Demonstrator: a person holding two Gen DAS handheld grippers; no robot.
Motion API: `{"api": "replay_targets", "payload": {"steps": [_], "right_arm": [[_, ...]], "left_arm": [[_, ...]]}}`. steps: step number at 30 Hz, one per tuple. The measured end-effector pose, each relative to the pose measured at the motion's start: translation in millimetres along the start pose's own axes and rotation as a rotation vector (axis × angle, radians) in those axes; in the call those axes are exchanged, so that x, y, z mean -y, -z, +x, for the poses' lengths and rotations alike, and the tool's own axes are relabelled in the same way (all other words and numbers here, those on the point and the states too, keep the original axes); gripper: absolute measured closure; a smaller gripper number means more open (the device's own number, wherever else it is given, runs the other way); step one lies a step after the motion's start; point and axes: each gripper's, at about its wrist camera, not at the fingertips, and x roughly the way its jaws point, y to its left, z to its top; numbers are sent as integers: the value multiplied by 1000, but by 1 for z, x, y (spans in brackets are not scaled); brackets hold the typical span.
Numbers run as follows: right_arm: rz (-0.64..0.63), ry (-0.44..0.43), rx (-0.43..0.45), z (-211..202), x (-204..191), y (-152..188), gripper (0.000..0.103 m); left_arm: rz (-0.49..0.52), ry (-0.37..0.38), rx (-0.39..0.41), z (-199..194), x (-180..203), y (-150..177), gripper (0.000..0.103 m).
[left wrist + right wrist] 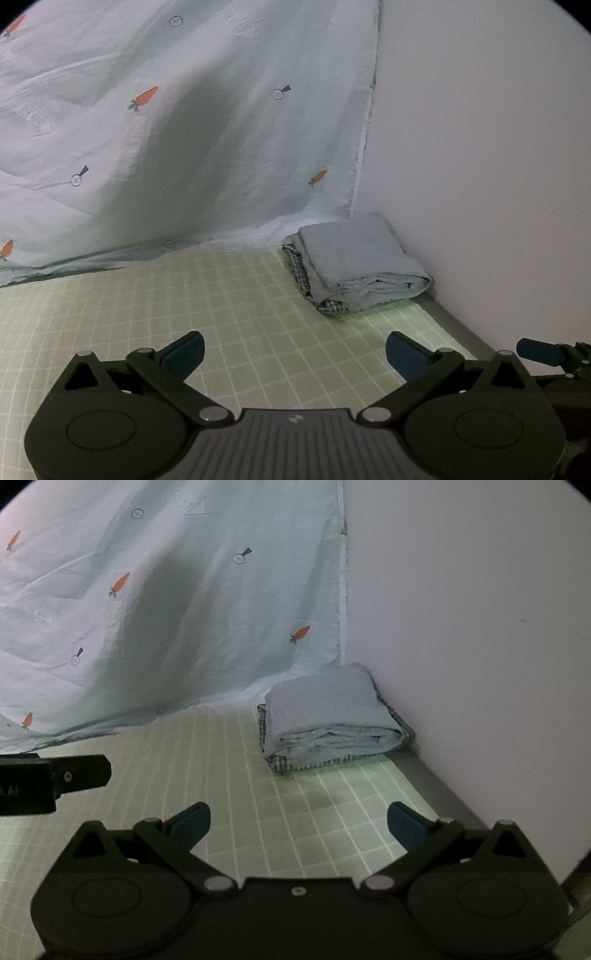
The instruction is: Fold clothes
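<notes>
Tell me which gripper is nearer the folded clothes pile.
Right, likely. The right gripper sits just short of the folded clothes pile; the left gripper is farther left, pile ahead-right.

Both wrist views face the folded clothes nearby.

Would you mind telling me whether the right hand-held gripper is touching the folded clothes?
Apart. The right wrist view shows the right hand-held gripper open, with bare checked sheet between it and the folded clothes.
</notes>
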Motion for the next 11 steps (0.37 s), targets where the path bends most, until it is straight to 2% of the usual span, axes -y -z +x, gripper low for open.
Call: {"api": "replay_targets", "payload": {"steps": [11], "right_arm": [[23,33,11,-9,1,3,0]], "left_arm": [[31,46,-3,-5,4,4,0]]}}
